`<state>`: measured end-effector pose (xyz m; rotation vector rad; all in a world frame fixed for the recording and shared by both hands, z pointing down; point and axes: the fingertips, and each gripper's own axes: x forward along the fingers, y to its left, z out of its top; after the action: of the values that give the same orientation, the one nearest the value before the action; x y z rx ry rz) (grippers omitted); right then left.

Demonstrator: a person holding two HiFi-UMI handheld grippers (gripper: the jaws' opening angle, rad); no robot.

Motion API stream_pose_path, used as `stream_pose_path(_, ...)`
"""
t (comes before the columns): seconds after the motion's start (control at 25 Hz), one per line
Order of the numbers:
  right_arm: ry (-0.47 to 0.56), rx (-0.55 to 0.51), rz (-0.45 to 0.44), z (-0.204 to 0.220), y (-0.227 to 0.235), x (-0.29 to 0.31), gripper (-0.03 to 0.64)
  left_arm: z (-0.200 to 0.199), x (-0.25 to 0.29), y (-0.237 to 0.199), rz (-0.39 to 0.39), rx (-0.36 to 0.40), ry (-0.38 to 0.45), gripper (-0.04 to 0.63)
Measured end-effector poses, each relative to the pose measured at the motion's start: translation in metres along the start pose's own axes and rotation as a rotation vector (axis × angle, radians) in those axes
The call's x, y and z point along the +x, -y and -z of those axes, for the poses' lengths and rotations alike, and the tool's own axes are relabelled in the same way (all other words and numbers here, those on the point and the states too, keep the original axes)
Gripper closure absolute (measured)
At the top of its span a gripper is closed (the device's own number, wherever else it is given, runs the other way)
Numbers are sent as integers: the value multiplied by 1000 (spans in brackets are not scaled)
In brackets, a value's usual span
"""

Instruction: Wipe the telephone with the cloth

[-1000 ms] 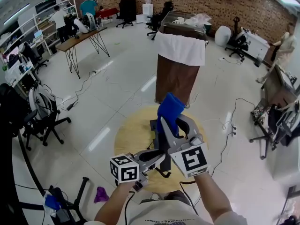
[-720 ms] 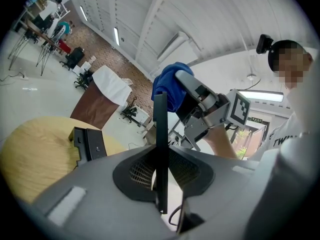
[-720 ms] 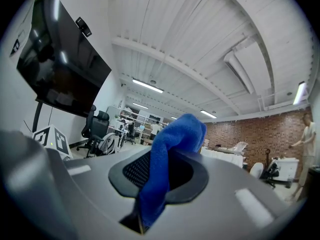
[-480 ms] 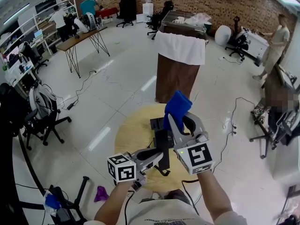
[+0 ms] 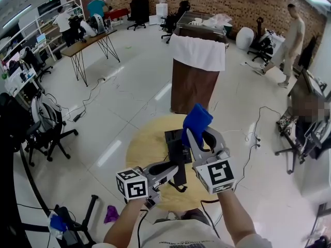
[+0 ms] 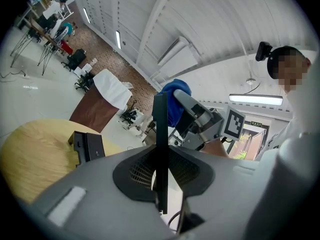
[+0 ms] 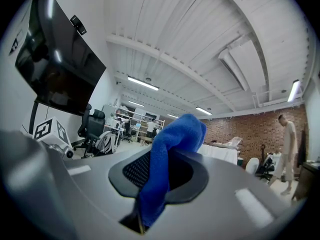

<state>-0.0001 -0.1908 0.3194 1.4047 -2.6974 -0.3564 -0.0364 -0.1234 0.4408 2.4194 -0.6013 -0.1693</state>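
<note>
We find the left gripper (image 5: 170, 169) with its jaws clamped on a thin black slab (apparently the handset (image 5: 180, 156)), held just above the telephone (image 5: 172, 137) on the round worktop (image 5: 142, 149). To its right, the right gripper (image 5: 195, 136) has its jaws clamped on the blue cloth (image 5: 196, 120), which is clear of the telephone.

Caution: we judge that a hard wipe could twist the edge-held handset loose, or its cord (image 5: 179, 188) could drag the base.

The worktop is pale wood. Around it are a glossy white floor (image 5: 129, 97) with loose cables (image 5: 93, 94), a draped brown cabinet (image 5: 195, 84) and a brick wall (image 5: 232, 4).
</note>
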Motion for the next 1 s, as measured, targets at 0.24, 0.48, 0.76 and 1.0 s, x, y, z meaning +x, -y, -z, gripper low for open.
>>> stream_pose_path(0.24,-20,16,-4,12,-5,-4,555,-8,-3,-2,7,-19,20,534)
stream_pose_path(0.48,-31,35,-16,20,-11,-11,555,-18,-3,-4,0,-25,44,534)
stream_pose_path(0.76,-49,52,-25,30,-17,-19,555,-36,-6,-5,-14,-13,74,534)
stream_pose_path(1.0,-60,70,-37,37,-22,-27,555,-49,-5,-7,-19,-9,104,534)
